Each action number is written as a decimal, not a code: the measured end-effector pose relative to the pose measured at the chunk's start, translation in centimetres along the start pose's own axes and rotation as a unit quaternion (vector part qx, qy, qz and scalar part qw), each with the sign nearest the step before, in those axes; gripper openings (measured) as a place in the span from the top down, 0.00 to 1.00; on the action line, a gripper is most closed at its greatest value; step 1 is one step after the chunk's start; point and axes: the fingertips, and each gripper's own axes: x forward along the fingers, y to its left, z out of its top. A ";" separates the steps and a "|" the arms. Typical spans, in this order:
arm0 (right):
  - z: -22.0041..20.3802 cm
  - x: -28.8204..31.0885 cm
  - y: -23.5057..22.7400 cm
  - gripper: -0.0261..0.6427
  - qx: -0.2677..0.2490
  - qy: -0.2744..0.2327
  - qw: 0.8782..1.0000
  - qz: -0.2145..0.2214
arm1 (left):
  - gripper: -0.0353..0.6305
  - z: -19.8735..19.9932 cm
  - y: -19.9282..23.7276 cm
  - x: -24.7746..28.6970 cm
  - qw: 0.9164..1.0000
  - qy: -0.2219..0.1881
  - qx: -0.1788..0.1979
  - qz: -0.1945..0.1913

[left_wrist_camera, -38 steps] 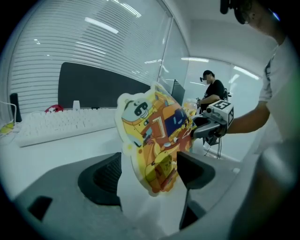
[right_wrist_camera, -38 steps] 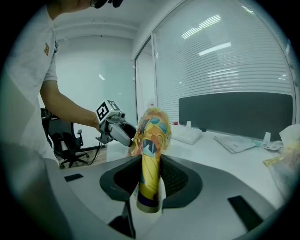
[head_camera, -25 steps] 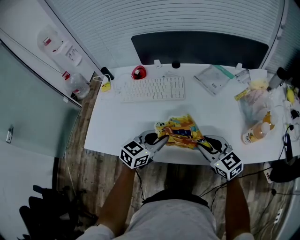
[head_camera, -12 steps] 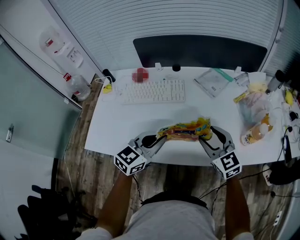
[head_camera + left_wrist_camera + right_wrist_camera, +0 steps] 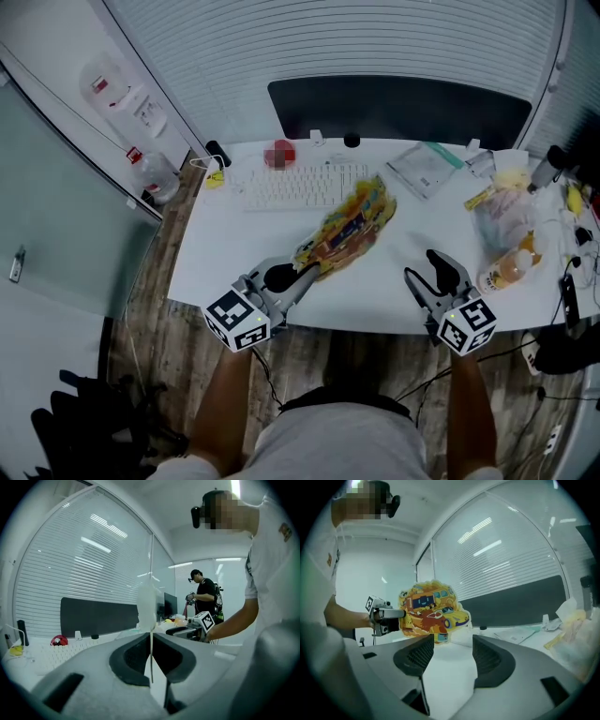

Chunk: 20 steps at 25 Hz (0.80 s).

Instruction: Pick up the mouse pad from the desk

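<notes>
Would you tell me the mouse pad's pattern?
The mouse pad bears a yellow-orange cartoon print; right gripper view shows it best.

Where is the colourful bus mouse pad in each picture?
Head view: mouse pad lifted over the middle of the desk, pinched by the left gripper.
Left gripper view: edge-on, a thin pale strip between the shut jaws.
Right gripper view: left of centre, up in the air.
Shared landmark: the dark panel behind the desk.
</notes>
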 end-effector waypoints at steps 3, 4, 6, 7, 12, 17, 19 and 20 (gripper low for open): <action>0.8 0.2 0.5 0.62 0.022 -0.012 0.999 0.024 | 0.91 1.3 -0.6 -0.4 1.000 -0.012 0.002 -0.013; 1.1 0.4 0.7 0.62 0.028 -0.016 0.999 0.033 | 0.91 1.8 -0.8 -0.5 1.000 -0.015 0.002 -0.019; 1.8 0.7 1.1 0.60 0.046 -0.024 0.997 0.054 | 0.91 2.7 -1.5 -0.7 0.999 -0.022 0.005 -0.037; 2.1 0.8 1.4 0.59 0.058 -0.030 0.996 0.065 | 0.91 3.1 -1.9 -0.8 0.999 -0.025 0.006 -0.047; 4.3 1.3 2.5 0.57 0.123 -0.072 0.981 0.130 | 0.91 4.9 -3.3 -1.1 0.994 -0.045 0.001 -0.096; 6.5 1.3 4.6 0.57 0.136 -0.105 0.968 0.181 | 0.91 5.3 -3.6 -1.2 0.990 -0.060 -0.024 -0.127; 7.0 1.2 4.8 0.57 0.133 -0.111 0.968 0.183 | 0.91 5.3 -3.6 -1.1 0.988 -0.069 -0.040 -0.132; 7.2 1.1 4.9 0.57 0.132 -0.115 0.967 0.183 | 0.91 5.3 -3.5 -1.0 0.988 -0.073 -0.048 -0.130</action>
